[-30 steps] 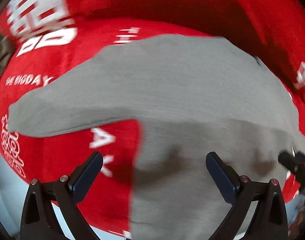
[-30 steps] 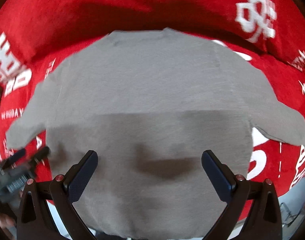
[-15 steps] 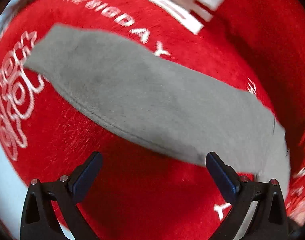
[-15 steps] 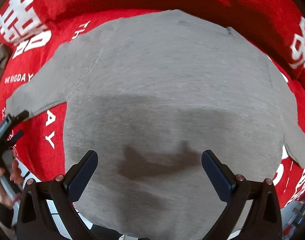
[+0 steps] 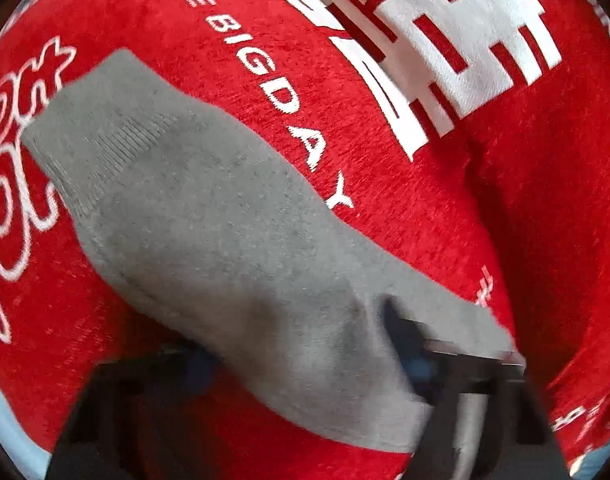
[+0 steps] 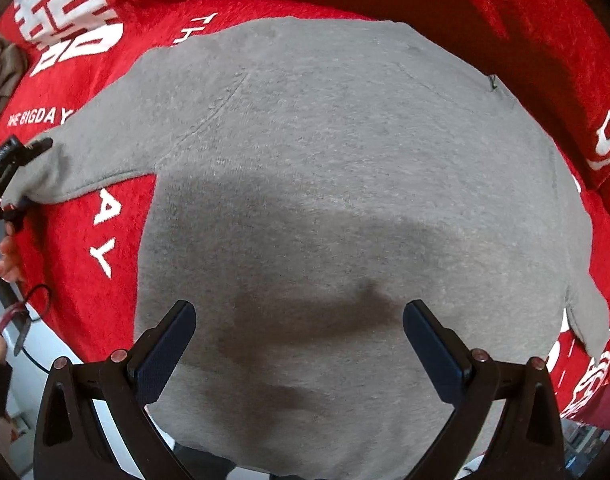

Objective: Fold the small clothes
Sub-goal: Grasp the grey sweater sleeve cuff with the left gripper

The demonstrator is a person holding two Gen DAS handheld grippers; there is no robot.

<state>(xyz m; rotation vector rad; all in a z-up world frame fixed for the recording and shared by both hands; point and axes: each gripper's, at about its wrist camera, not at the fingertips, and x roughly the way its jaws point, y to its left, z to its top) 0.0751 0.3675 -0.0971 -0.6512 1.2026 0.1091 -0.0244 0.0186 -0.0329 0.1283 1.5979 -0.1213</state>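
A small grey sweater (image 6: 337,184) lies flat, spread out on a red cloth. Its left sleeve (image 5: 193,208) runs across the left wrist view with the ribbed cuff at the upper left. My left gripper (image 5: 305,352) straddles this sleeve, one finger on each side; the fingers are blurred and look part closed, so its hold is unclear. It also shows at the sleeve end in the right wrist view (image 6: 13,176). My right gripper (image 6: 297,340) is open and empty, hovering over the sweater's lower body. The right sleeve (image 6: 585,312) lies out to the right.
The red cloth (image 5: 485,220) with white lettering covers the surface and rises into a fold at the back. A pale edge (image 6: 49,344) shows at lower left in the right wrist view, with my hand (image 6: 9,256) and a thin cable nearby.
My left gripper has moved left from the sweater body to the left sleeve and its fingers have come in around it. The right gripper has shifted a little over the body and stays open.
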